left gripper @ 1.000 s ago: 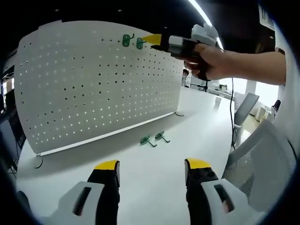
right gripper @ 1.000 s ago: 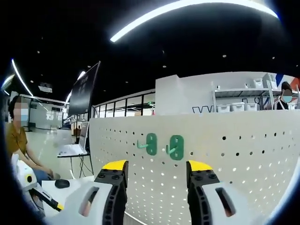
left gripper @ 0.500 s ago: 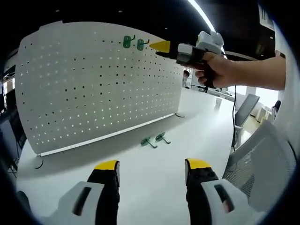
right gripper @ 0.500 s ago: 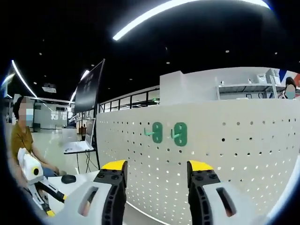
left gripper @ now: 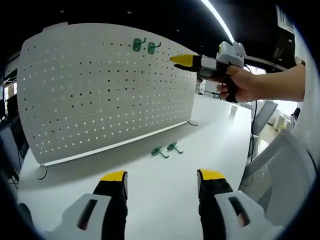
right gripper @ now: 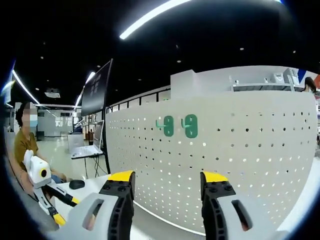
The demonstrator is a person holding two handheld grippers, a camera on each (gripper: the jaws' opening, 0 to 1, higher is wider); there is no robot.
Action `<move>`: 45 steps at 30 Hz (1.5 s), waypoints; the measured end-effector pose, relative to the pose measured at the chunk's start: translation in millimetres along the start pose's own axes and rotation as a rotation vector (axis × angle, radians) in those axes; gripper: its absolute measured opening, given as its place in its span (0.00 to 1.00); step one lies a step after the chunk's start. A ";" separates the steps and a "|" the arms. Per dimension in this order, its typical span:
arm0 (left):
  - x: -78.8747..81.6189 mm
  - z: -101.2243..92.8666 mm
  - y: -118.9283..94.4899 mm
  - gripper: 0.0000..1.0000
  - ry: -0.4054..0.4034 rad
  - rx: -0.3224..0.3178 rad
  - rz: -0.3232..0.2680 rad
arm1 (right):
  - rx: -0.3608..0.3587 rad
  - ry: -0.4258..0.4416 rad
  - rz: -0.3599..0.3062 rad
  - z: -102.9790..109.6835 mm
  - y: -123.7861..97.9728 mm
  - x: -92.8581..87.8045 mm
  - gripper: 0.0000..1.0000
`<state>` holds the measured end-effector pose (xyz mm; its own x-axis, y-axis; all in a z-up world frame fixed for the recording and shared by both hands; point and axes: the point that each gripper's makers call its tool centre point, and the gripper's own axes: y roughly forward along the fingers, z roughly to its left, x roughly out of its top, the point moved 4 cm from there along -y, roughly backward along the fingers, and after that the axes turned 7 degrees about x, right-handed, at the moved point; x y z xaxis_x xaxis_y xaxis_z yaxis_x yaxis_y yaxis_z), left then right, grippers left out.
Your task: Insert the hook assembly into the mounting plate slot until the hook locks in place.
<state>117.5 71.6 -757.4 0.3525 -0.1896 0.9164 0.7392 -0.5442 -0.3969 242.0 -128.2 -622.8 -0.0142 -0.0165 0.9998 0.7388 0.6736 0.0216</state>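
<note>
Board: a white board [left gripper: 107, 85] full of small holes stands upright on the white table [left gripper: 165, 185].
Hooks on board: two green hooks [left gripper: 144, 46] sit side by side near the top edge (they also show in the right gripper view [right gripper: 178, 125]).
Hooks on table: two more green hooks [left gripper: 166, 149] lie close together on the table, in front of the board.
Left tool: low over the table [left gripper: 162, 176], jaws apart, nothing between them.
Right tool: held up in a hand [left gripper: 239, 85], its yellow tip [left gripper: 181, 59] points at the board, just right of the hung hooks; its own view [right gripper: 168, 176] shows the jaws spread wide and empty.
Writing: none that can be read.
</note>
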 end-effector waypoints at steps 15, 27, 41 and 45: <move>0.5 2.5 -0.7 0.58 -0.010 0.010 -0.004 | 0.012 0.017 0.074 4.0 -26.1 -28.8 0.53; 0.6 3.6 -0.8 0.59 -0.017 0.015 -0.006 | 0.015 0.046 0.113 10.3 -40.8 -46.8 0.53; 0.7 3.1 -1.1 0.59 -0.014 0.016 -0.004 | 0.033 0.064 0.159 18.1 -55.0 -64.4 0.54; 0.8 2.5 -0.8 0.59 -0.012 0.014 -0.003 | 0.039 0.075 0.174 20.1 -59.6 -69.5 0.54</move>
<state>118.6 74.0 -756.5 0.3567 -0.1779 0.9171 0.7484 -0.5332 -0.3945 185.5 -152.3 -693.4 0.1629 0.0486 0.9854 0.6987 0.6995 -0.1500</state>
